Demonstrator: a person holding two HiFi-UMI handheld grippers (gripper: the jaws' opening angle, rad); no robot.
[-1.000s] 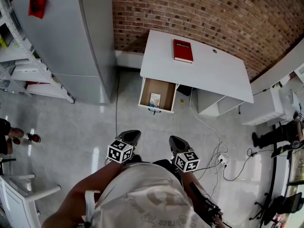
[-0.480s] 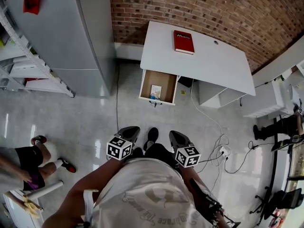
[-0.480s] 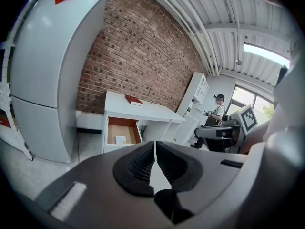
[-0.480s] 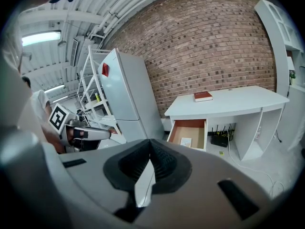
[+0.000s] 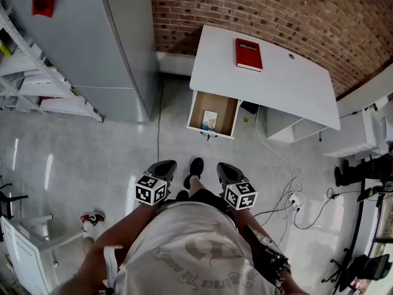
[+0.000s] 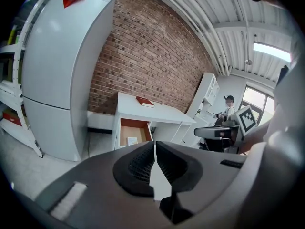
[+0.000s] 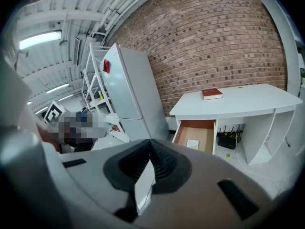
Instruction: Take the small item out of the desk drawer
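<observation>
Now | step: approach open drawer (image 5: 214, 113), upper centre | my left fingers (image 6: 141, 166), right fingers (image 7: 164, 165) closed, empty | tip: I'd spread one pair before reaching small item (image 5: 210, 120).

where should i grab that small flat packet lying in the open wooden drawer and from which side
Pinch the small flat white-and-blue packet by one long edge, coming down from above: it lies flat on the floor of the open wooden drawer, near its front wall, clear of the white desk top. The walls likely block a side approach.
</observation>
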